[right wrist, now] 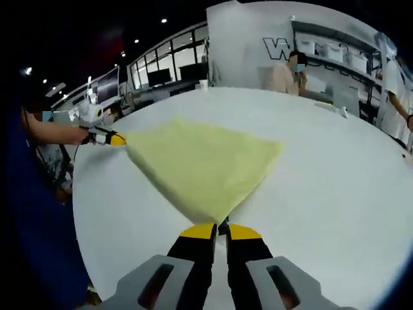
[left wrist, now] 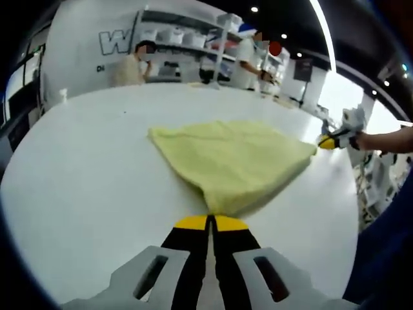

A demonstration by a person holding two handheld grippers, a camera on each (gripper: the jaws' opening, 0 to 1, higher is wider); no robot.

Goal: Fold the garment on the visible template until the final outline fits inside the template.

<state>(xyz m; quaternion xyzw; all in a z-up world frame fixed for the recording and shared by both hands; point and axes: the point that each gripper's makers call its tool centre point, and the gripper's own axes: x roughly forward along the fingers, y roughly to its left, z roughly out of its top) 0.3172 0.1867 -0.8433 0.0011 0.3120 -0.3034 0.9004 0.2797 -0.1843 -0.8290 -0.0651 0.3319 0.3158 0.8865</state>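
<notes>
Yellow garment [left wrist: 233, 163] lies folded at mid-frame on the white table [left wrist: 77, 174]. Left gripper [left wrist: 210, 223], bottom centre, has its jaws together, pinching the near corner. In the right gripper view, the right gripper [right wrist: 221, 230] likewise grips the cloth's near corner. We see no template outline. The far corner's grip at the frame's right edge is too small to judge.

My left gripper view sits low over the white surface [left wrist: 77, 187], facing shelves; my right gripper view likewise. Each looks close along its jaws at one corner of the yellow garment [left wrist: 232, 161], which both share.
</notes>
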